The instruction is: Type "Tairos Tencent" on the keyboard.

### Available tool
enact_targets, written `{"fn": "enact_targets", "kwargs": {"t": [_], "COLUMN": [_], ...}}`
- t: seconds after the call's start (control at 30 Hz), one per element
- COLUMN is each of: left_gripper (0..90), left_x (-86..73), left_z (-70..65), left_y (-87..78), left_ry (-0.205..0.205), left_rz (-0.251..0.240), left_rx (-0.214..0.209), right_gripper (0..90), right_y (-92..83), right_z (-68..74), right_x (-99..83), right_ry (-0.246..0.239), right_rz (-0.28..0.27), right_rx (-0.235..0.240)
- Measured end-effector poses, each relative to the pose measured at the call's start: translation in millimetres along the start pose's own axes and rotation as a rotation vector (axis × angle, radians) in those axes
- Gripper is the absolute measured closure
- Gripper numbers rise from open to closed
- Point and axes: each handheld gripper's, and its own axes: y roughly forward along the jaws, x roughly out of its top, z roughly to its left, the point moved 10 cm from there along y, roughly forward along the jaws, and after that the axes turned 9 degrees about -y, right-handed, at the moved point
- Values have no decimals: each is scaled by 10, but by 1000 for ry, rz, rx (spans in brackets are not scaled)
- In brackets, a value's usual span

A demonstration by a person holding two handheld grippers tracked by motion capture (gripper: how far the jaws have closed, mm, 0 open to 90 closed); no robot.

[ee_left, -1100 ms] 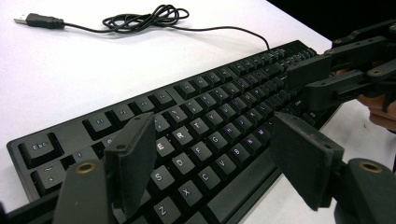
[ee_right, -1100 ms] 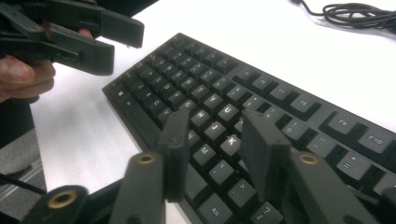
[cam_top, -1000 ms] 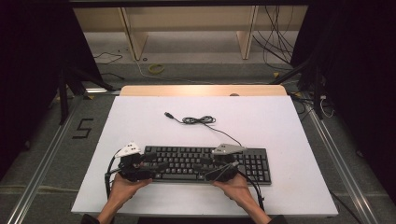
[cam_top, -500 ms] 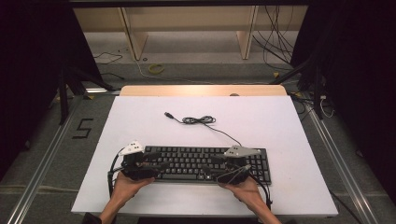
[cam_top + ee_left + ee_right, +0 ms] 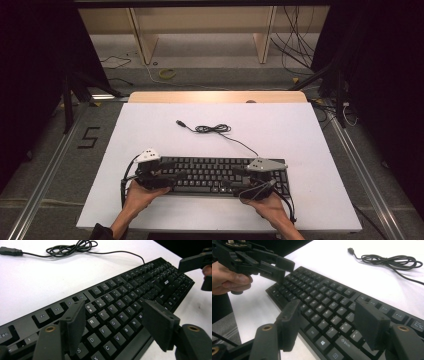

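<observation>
A black keyboard lies near the table's front edge; its thin cable runs back to a loose coil and a USB plug. My left gripper hangs over the keyboard's left end, jaws open and just closing a little. In the left gripper view the keyboard shows below the left gripper, pads touching nothing. My right gripper is over the right half, jaws open and just opening wider. The right gripper frames bare keys of the keyboard, with the left gripper beyond.
The white table top stretches behind the keyboard, with a wooden strip along its far edge. Dark frames, cables and floor rails surround the table. The coil lies beyond the keyboard's back edge.
The right gripper has slid to the right along the keyboard and its jaws stand wider. The left gripper has stayed at the left end.
</observation>
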Motion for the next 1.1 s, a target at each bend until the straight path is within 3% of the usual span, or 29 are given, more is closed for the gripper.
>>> {"fn": "enact_targets", "kwargs": {"t": [0.3,0.5,0.63,0.9,1.1], "left_gripper": [401,479,556,763,890], "left_x": [18,19,0,-30,-44], "left_z": [30,38,44,56,79], "left_y": [106,176,222,305,360], "left_ry": [6,14,14,80,93], "left_rz": [29,59,87,147,171], "left_rx": [10,19,20,62,69], "right_gripper": [383,379,367,349,332], "right_y": [-60,-91,-104,-124,-146], "right_z": [-30,-35,-33,-34,-28], "right_x": [-29,-54,-64,-83,-91], "right_ry": [-17,-21,-22,-23,-20], "right_rz": [-3,-1,0,2,2], "right_rx": [-20,-25,-25,-29,-28]}}
